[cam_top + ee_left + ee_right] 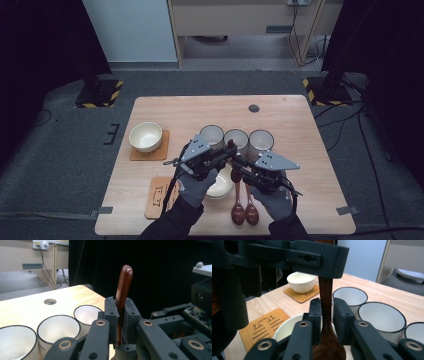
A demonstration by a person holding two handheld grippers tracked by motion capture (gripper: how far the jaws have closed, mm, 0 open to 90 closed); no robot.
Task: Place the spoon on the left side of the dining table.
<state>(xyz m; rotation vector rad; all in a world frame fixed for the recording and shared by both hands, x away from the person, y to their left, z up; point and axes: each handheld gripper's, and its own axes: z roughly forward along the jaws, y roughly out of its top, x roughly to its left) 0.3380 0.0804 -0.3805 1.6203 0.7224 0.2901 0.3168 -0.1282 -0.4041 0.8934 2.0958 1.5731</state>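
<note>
A brown wooden spoon [123,290] stands upright above the near bowl [221,189] — clamped by its handle in the left gripper [121,315], while the right gripper [327,315] brackets its neck with jaws slackened. A weak left grip could let it tip toward the cups [236,138].

Wooden table [295,120], three cups [236,138], two coasters [159,195], two spoons [243,211]
</note>
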